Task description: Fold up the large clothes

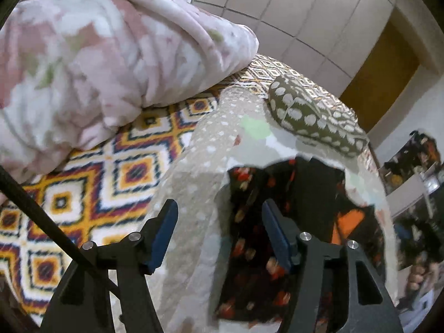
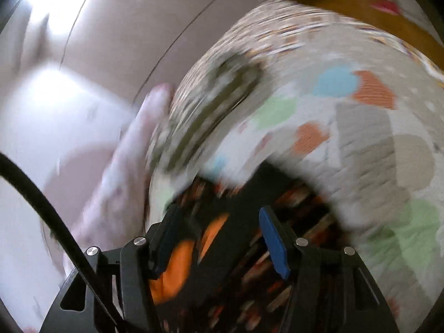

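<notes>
A black garment with red and orange flowers [image 1: 258, 238] lies on a pale dotted sheet [image 1: 199, 166] on the bed. My left gripper [image 1: 219, 216] is open, its blue pads spread over the garment's left edge, holding nothing. In the blurred right wrist view the same black floral garment [image 2: 230, 249] lies under my right gripper [image 2: 219, 227], which is open with the cloth between its spread fingers. An orange patch [image 2: 177, 266] of the garment shows by the left finger.
A pink floral blanket [image 1: 97, 55] is heaped at the left. A patterned yellow and white bedspread [image 1: 91, 191] covers the bed. An olive pillow with white spots [image 1: 313, 116] lies behind the garment. White cupboard doors [image 1: 291, 8] and a wooden door [image 1: 380, 83] stand beyond.
</notes>
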`<action>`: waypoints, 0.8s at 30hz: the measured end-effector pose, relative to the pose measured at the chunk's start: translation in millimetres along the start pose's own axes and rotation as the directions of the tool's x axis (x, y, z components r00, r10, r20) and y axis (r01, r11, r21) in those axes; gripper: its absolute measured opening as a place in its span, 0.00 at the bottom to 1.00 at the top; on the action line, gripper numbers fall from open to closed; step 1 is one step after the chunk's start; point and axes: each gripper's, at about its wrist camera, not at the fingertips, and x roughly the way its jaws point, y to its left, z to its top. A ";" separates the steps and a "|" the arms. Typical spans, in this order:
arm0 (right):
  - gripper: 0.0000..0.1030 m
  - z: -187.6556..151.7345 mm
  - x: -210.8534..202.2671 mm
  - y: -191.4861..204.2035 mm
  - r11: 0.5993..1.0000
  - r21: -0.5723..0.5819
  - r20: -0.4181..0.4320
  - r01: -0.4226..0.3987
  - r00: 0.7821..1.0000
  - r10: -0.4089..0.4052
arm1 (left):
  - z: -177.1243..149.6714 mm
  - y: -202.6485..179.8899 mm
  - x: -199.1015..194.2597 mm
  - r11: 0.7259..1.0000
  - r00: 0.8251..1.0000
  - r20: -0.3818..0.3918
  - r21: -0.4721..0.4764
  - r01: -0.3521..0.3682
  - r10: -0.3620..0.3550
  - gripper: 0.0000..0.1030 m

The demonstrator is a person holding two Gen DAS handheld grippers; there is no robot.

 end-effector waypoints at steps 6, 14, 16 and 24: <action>0.62 -102.8 53.2 137.4 0.914 -0.368 -0.289 -0.173 0.955 0.065 | -53.1 12.1 1.9 0.997 0.999 -0.032 0.070 -0.038 0.040 0.69; 0.62 -200.2 118.5 230.6 0.767 -0.609 -0.373 -0.202 0.927 -0.053 | -88.7 29.6 20.4 0.988 0.996 -0.078 0.149 -0.037 0.049 0.69; 0.62 -207.9 132.0 235.4 0.745 -0.646 -0.351 -0.164 0.931 -0.100 | -89.2 36.8 21.0 0.991 0.996 -0.080 0.132 -0.026 0.037 0.69; 0.02 -193.7 161.3 255.8 0.594 -0.803 -0.192 0.048 0.922 -0.336 | -79.7 59.0 20.7 0.997 0.996 -0.076 0.057 0.044 -0.040 0.69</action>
